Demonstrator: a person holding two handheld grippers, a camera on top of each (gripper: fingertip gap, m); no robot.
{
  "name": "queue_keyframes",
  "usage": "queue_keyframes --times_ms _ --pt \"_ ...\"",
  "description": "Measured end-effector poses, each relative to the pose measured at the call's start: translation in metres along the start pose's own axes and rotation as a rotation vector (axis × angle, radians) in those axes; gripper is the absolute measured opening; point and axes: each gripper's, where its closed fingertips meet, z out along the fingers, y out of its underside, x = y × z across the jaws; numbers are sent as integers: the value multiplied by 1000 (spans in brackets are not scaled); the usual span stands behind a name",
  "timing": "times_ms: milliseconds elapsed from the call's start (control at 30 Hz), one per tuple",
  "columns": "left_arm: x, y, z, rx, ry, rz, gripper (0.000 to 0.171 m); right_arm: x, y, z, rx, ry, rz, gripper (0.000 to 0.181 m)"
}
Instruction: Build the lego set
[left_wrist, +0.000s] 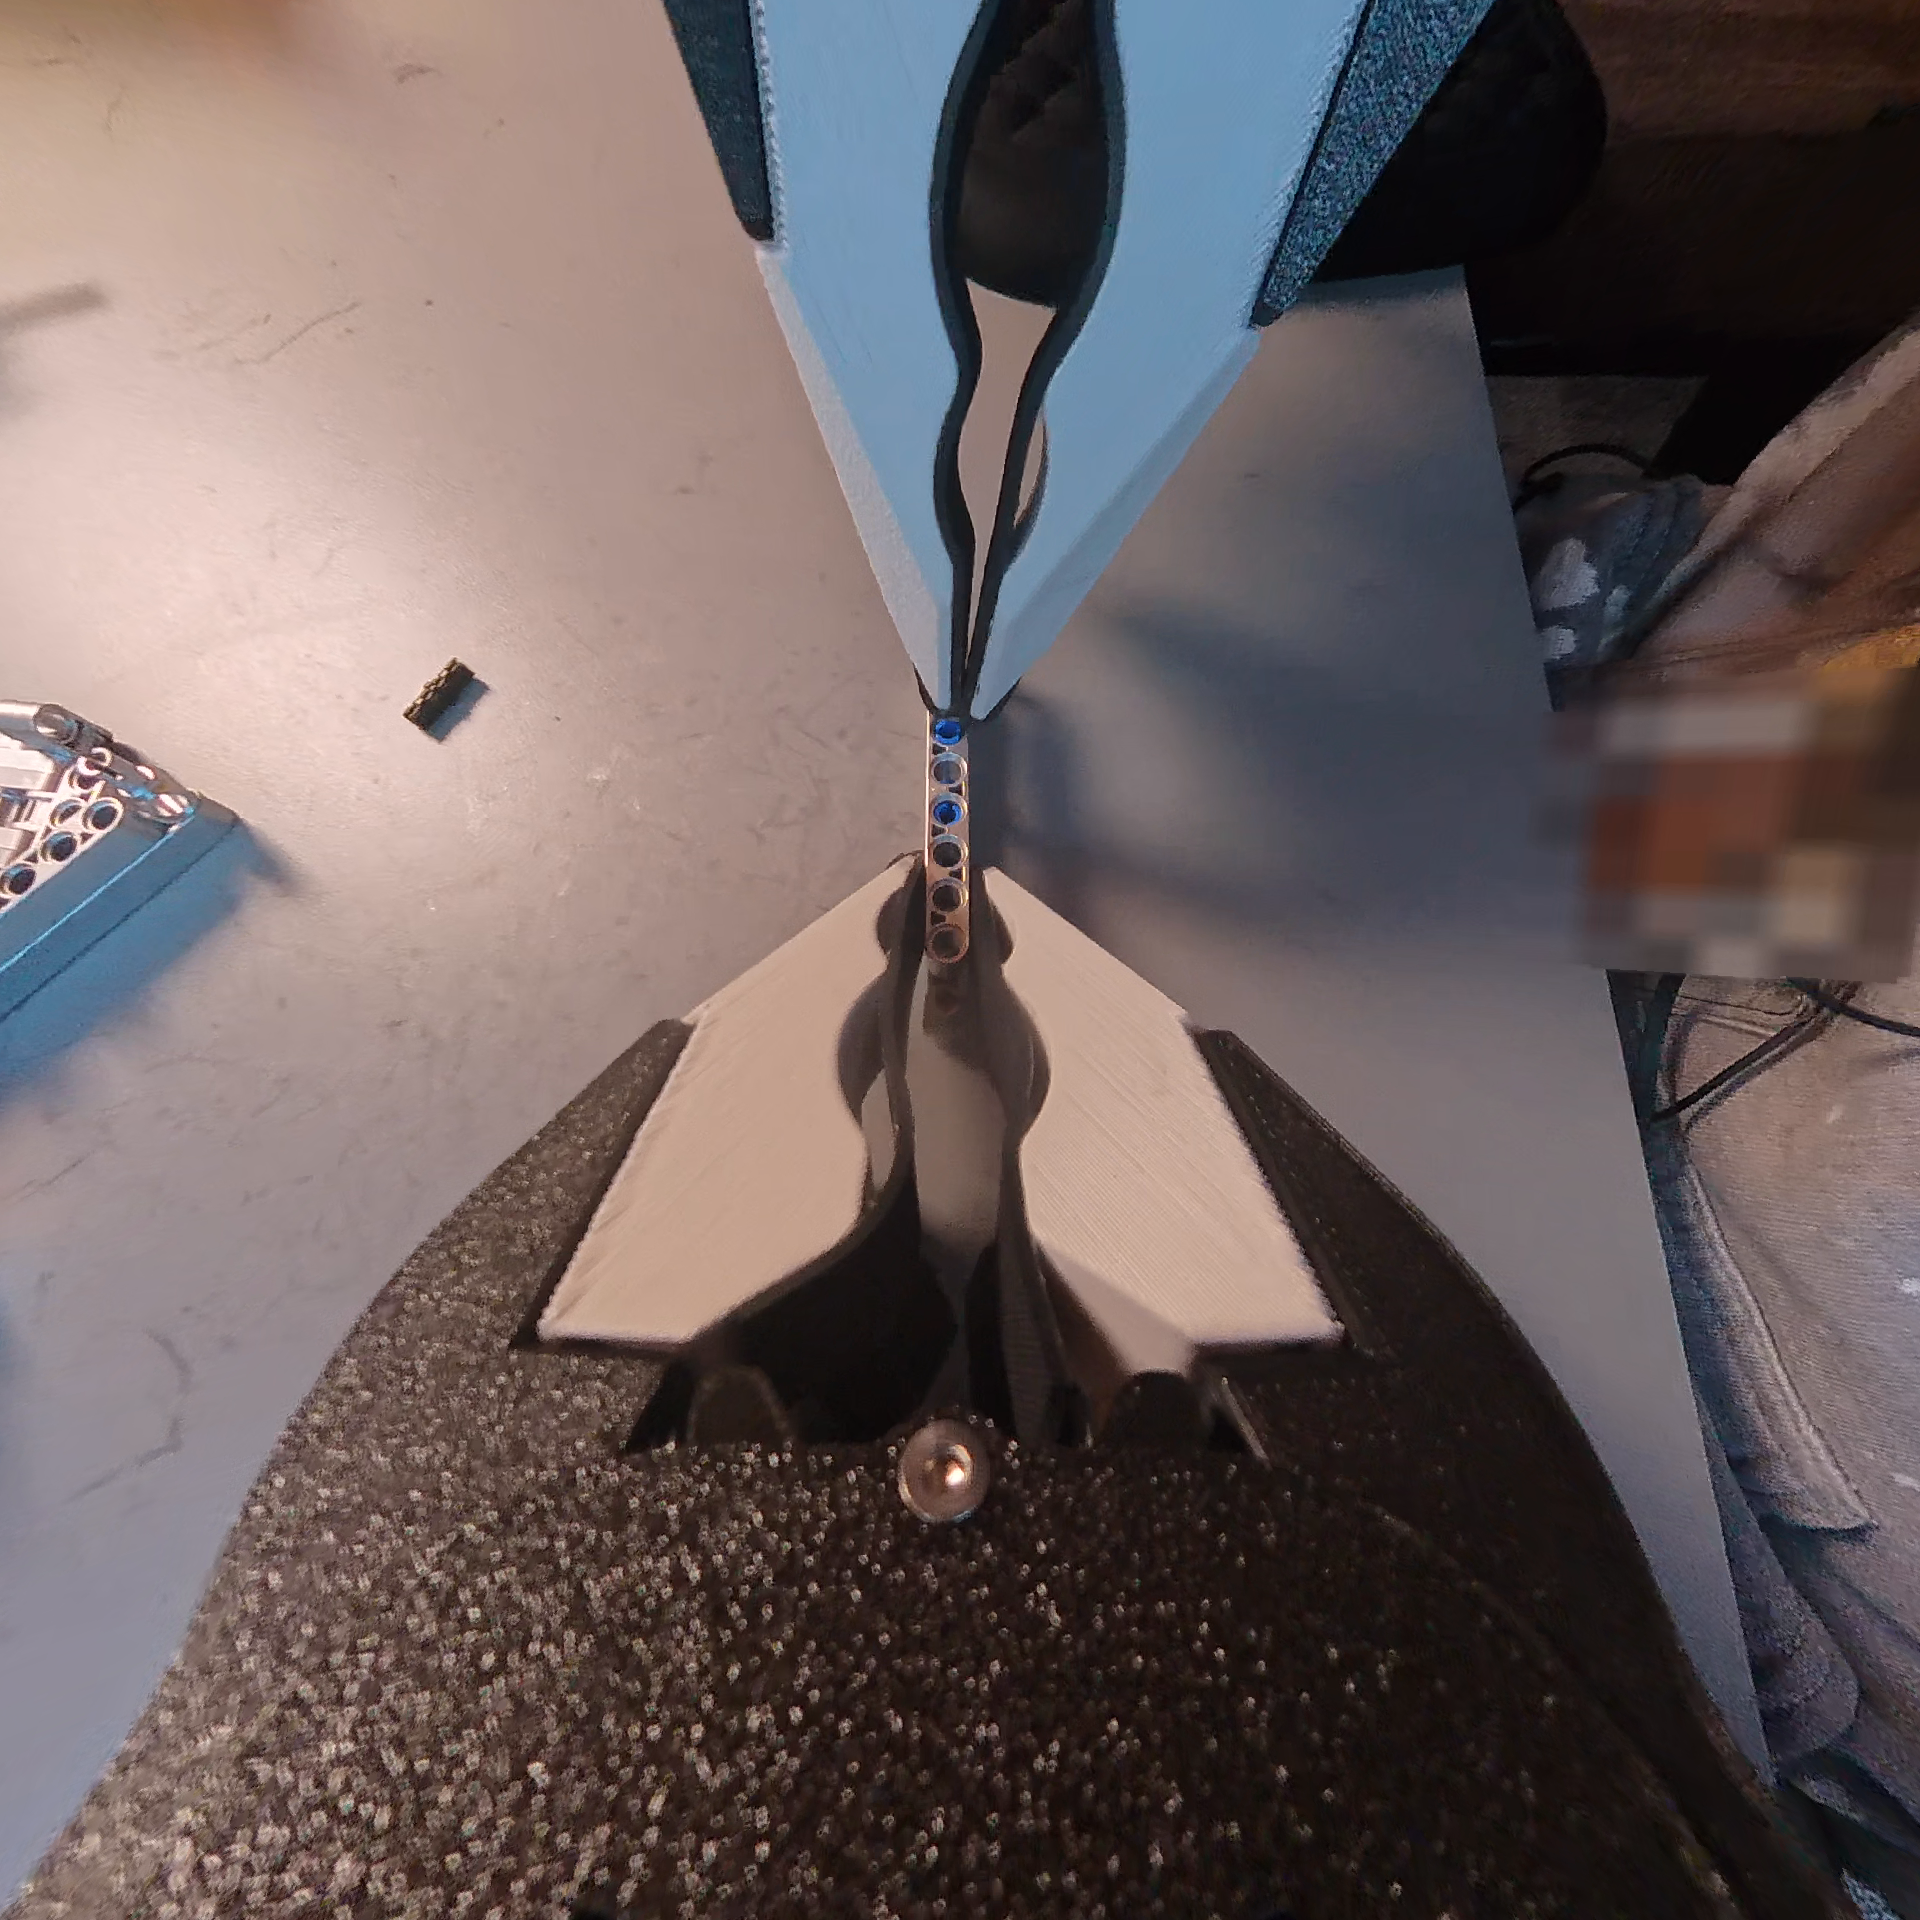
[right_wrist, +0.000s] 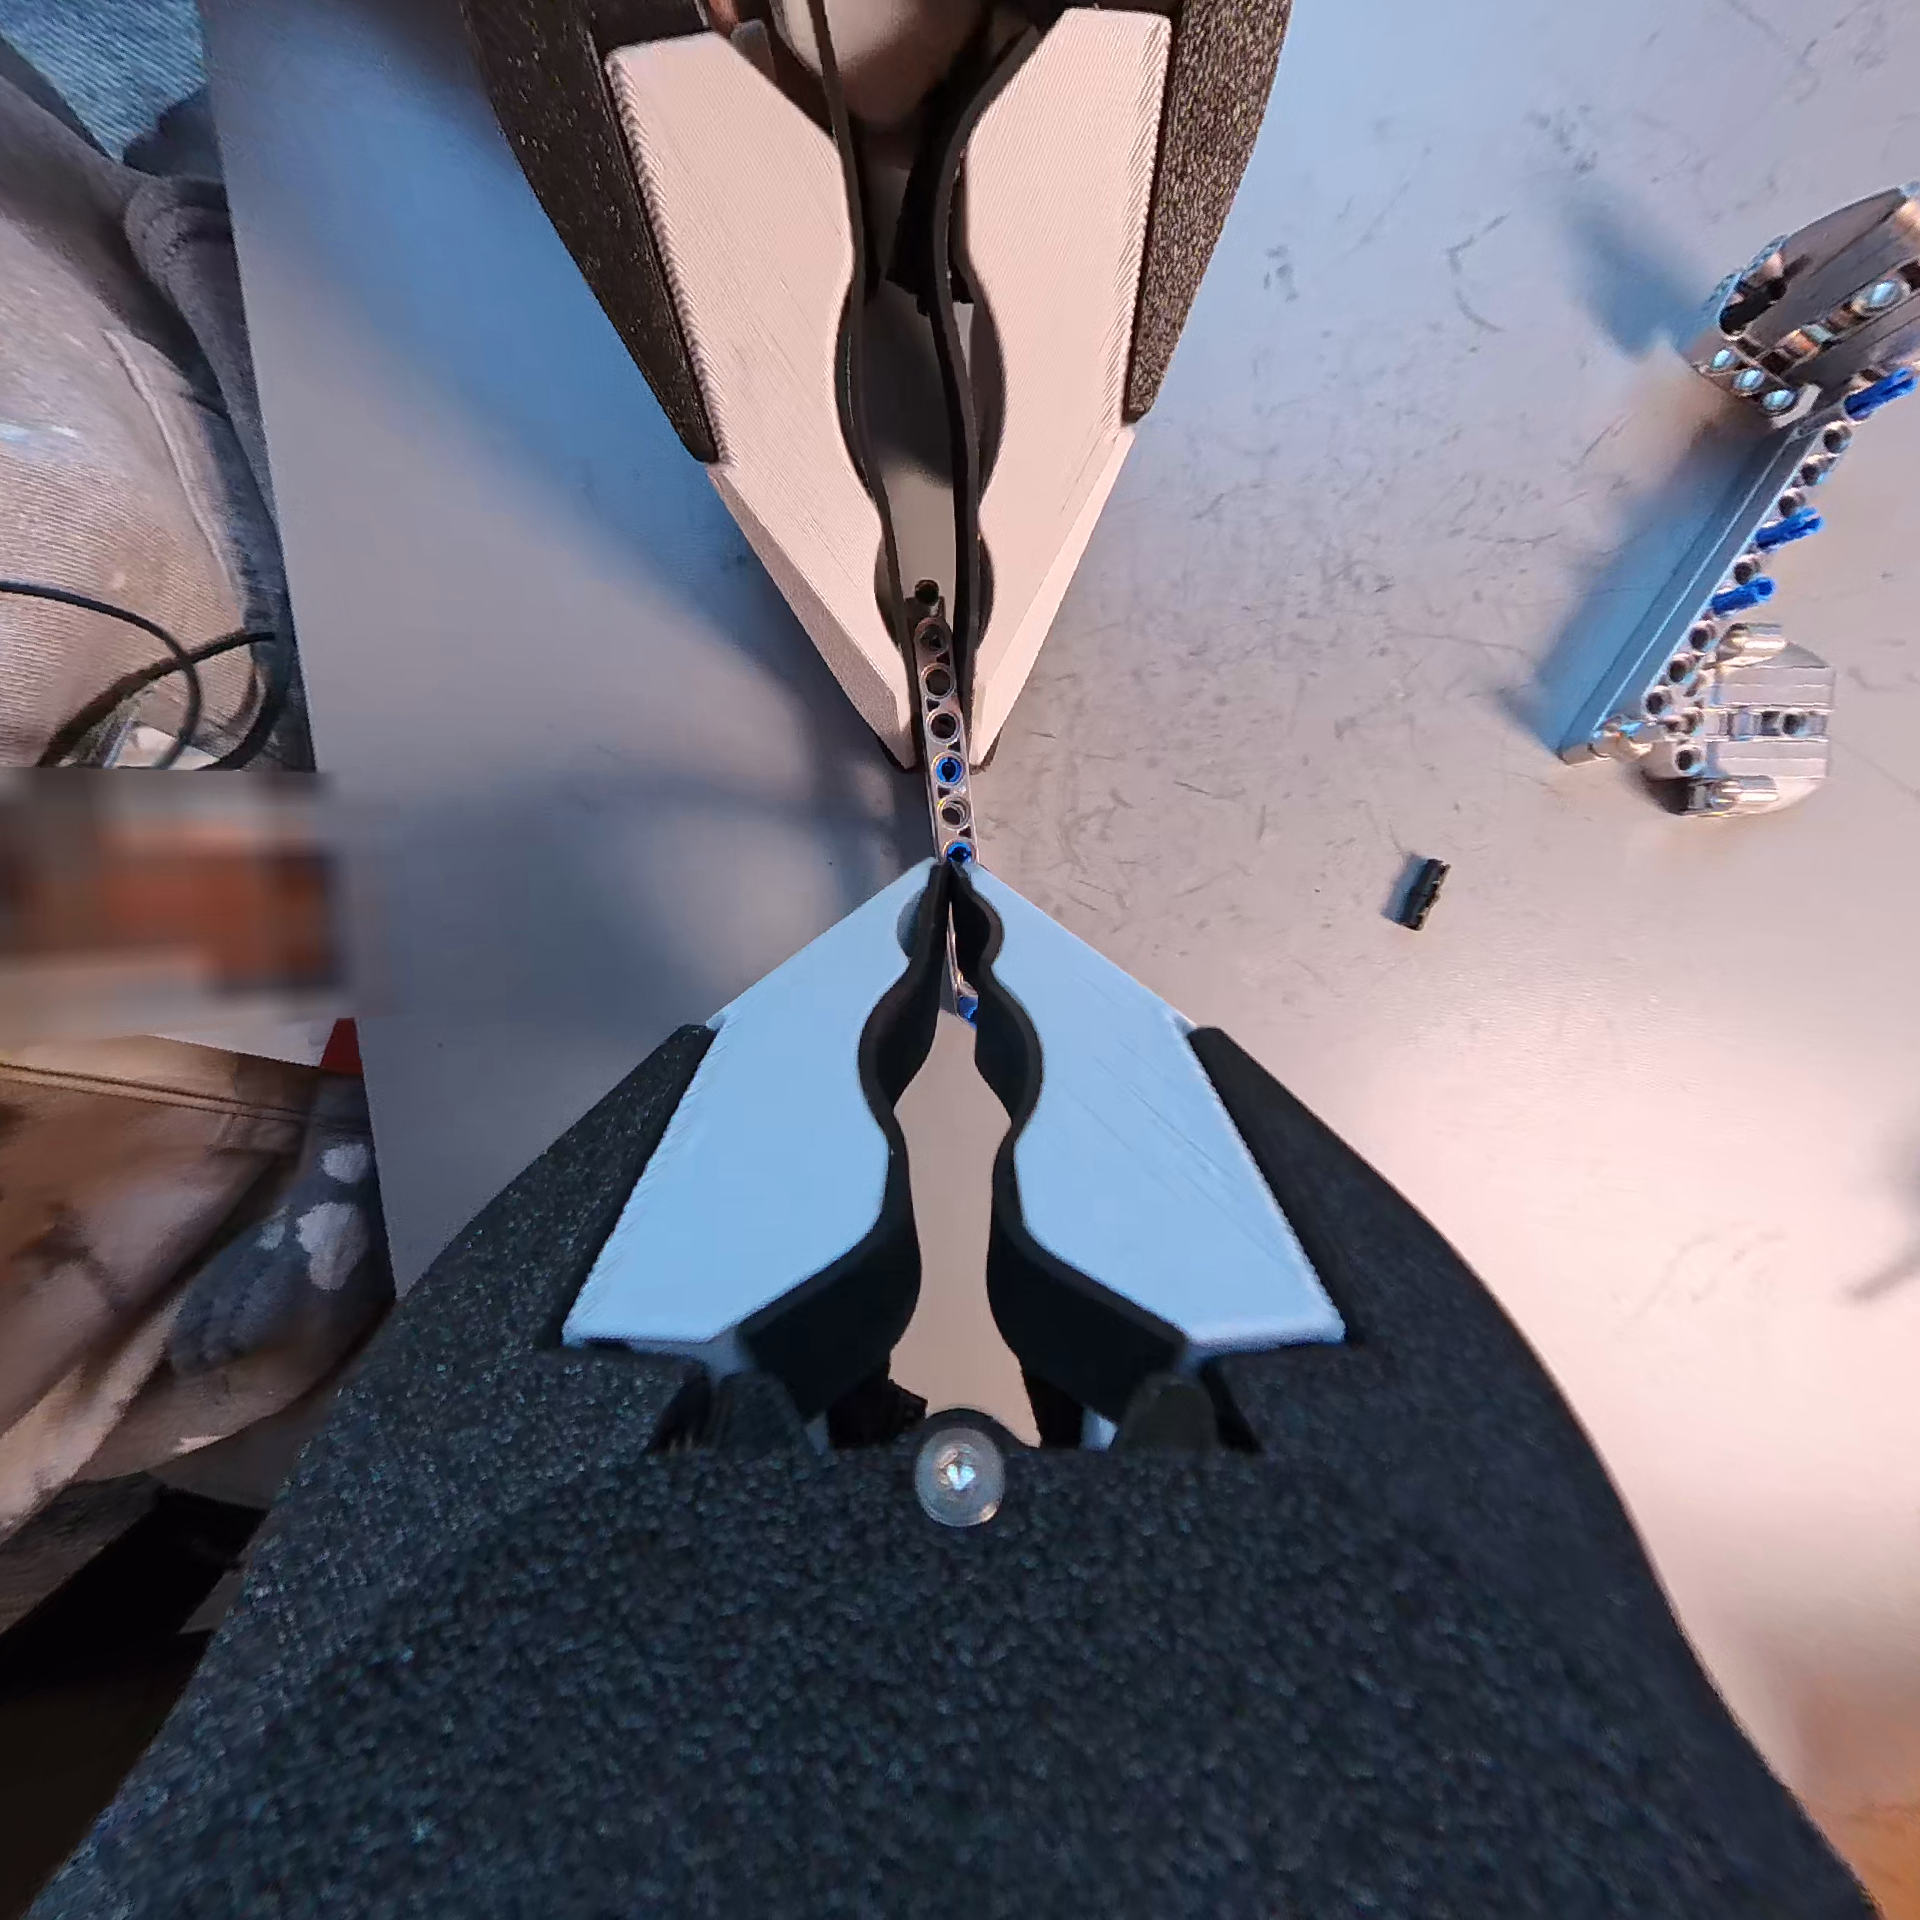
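1. Jaws first: we see the left gripper at the lower centre of the left wrist view, its jaws clamped on one end of a thin grey strip with holes.
2. Opposite it, the right gripper comes down from the top of that frame, its jaws pinched on the other end of the strip, so both hold the same piece, tip facing tip.
3. We read the strip's long axis as running straight up the middle of each frame, in line with both pairs of jaws; only a short stretch shows bare between them, and it is held above the counter. Neither gripper is nearer; each has an end.
4. Two of the holes carry blue plugs.
5. On the counter, left of centre in the left view, lies a small black piece, well apart from the grippers.
6. Farther left, at the frame edge, sits a grey assembly of holed beams.
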Motion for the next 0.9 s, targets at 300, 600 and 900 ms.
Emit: queue_keyframes --times_ms 300,600,900 --pt "-2 2 -4 6 -12 20 5 2 1 2 0 2 -72 10" --pt "-3 -11 -29 70 -35 15 10 -1 4 7 -41 -27 -77 5" --pt "-1 -6 -24 -41 -18 50 0 -1 3 8 -28 -30 -61 5"
